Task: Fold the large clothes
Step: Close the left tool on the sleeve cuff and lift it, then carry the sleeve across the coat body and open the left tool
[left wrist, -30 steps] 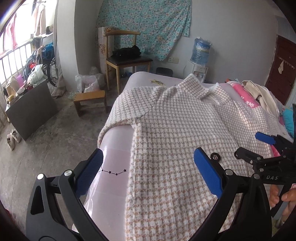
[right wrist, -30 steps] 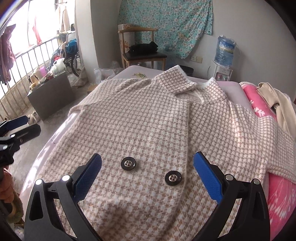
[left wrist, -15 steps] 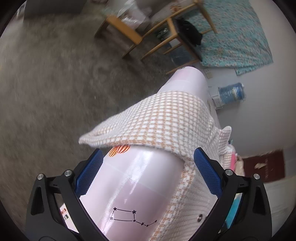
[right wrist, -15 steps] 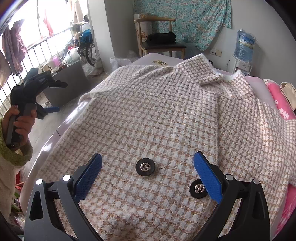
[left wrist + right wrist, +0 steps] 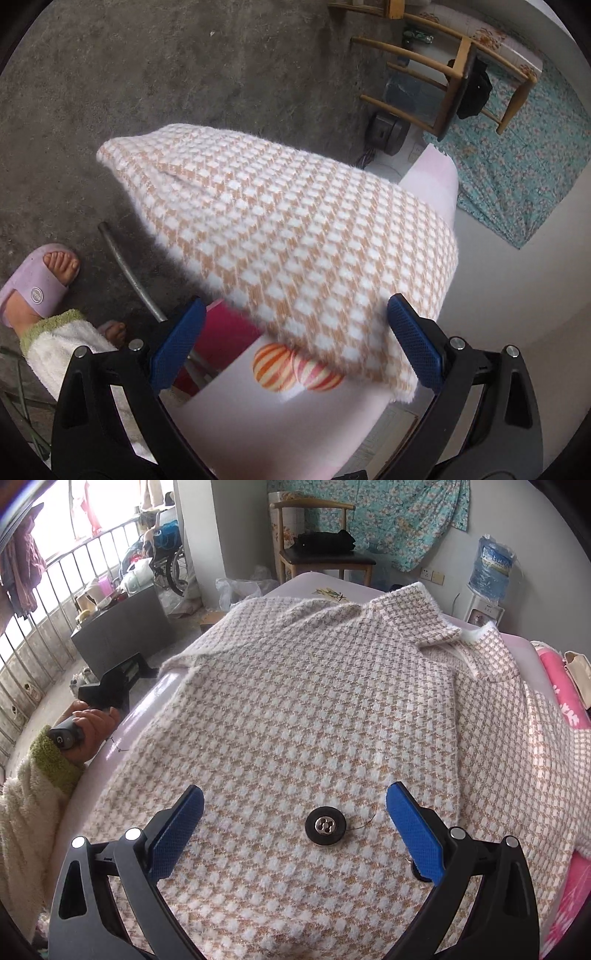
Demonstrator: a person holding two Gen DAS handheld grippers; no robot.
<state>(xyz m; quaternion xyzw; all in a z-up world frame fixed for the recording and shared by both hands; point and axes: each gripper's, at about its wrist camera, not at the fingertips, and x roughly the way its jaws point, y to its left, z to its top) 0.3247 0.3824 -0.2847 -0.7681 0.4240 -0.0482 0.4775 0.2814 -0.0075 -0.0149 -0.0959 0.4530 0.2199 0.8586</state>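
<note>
A large houndstooth coat (image 5: 314,709), beige and white, lies spread face up on a pink table (image 5: 155,698); one black button (image 5: 325,826) shows between my right fingers. My right gripper (image 5: 295,827) hovers open just above the coat's lower front. The coat's sleeve (image 5: 288,236) hangs off the table's left side. My left gripper (image 5: 293,343) is open, pointing down at that sleeve from close by, with the sleeve's upper part between the blue pads but not clamped. A hand (image 5: 92,727) holds the left gripper beside the table edge.
A wooden chair (image 5: 317,550) with a black bag stands beyond the table's far end, a water dispenser (image 5: 487,576) at the far right. Pink fabric (image 5: 565,698) lies at the table's right. Concrete floor (image 5: 147,74) and a person's slippered foot (image 5: 40,284) lie below the sleeve.
My left gripper swung from above the table down over its left edge and closed in on the hanging sleeve. My right gripper moved lower over the coat front; only one button now shows.
</note>
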